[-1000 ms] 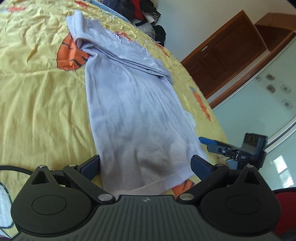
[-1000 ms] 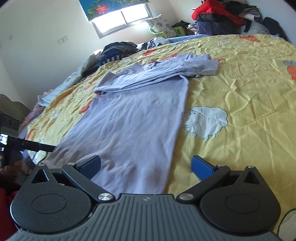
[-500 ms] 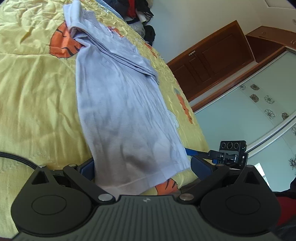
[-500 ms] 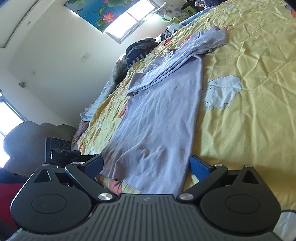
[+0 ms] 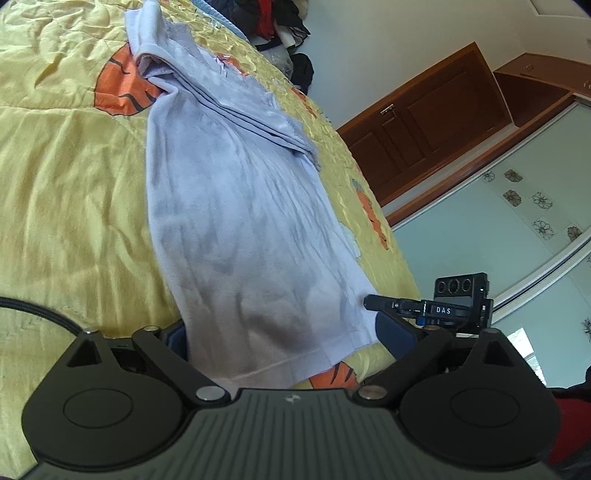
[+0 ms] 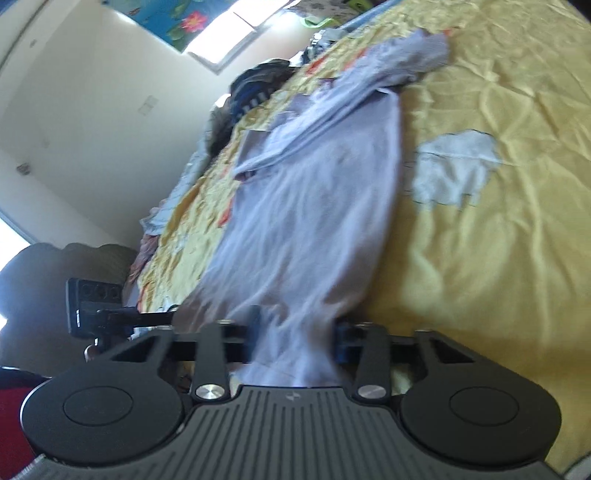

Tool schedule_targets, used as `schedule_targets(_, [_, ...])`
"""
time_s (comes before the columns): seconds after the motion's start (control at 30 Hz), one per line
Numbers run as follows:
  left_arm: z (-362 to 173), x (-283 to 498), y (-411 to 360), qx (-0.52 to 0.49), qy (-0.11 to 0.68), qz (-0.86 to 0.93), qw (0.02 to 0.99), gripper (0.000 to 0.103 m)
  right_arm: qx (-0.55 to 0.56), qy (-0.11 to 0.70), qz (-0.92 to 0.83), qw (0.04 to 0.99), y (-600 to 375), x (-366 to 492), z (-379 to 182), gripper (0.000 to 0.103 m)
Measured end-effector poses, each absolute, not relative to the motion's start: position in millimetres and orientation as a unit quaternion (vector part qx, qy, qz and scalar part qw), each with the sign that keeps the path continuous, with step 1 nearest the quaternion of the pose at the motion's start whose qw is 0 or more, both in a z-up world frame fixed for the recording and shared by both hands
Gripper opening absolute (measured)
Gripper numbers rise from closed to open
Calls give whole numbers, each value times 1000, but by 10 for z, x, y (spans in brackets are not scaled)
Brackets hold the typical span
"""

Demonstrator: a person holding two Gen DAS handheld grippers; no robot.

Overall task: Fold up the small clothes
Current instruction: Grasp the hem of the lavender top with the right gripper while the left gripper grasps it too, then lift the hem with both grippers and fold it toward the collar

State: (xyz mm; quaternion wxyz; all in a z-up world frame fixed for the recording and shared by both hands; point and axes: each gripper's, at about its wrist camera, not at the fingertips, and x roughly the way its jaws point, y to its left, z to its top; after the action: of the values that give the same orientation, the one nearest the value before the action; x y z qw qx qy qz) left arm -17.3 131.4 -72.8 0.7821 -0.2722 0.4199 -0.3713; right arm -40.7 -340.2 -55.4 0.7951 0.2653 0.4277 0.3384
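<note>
Right gripper [image 6: 297, 341], one: jaws just drawn in, pinched on the near hem of the garment, cloth bunched between the two blue pads.

Left gripper [image 5: 282, 334], one: jaws spread wide, having just narrowed a little; the hem lay between the pads, one pad at each side edge, no pinch visible on the cloth.

Lavender garment [image 5: 236, 206], one: lay lengthwise on the bed, running away from both grippers; the near hem was at the jaws, and the far end was folded into a flat band of several layers lying across it.

Yellow bedspread [image 5: 66, 192], one: under the garment, wrinkled. Printed figures beside the garment: one white sheep [image 6: 456, 170] to the right of the right gripper's cloth, and orange striped figures [image 5: 122, 88], at least three in the left view.

Heaps of other clothes, two: a dark and red heap [image 5: 273, 22] beyond the garment's far end, and a dark striped heap [image 6: 258, 85] at the bed's far edge.

Black cable [image 5: 40, 314], one: left of the left gripper.

Brown wooden cabinet doors [image 5: 424, 122]: well beyond the bed.
</note>
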Motion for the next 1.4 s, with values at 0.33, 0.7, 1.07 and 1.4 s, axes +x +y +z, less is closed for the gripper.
schedule_targets(0.33, [-743, -164, 1313, -240, 443, -347, 791, 39, 244, 433, 347, 795, -3360, -584, -570, 15])
schedule_targets(0.7, [-711, -214, 1305, -197, 454, -307, 813, 6, 231, 431, 326, 809, -3304, -606, -530, 9])
schedule_targets(1.07, [-483, -251, 1216, -179, 419, -315, 833, 6, 220, 394, 319, 834, -3235, -570, -297, 9])
schedule_targets(1.4, [-234, -215, 1213, -198, 364, -323, 851, 6, 245, 350, 331, 841, -3222, -449, -105, 9])
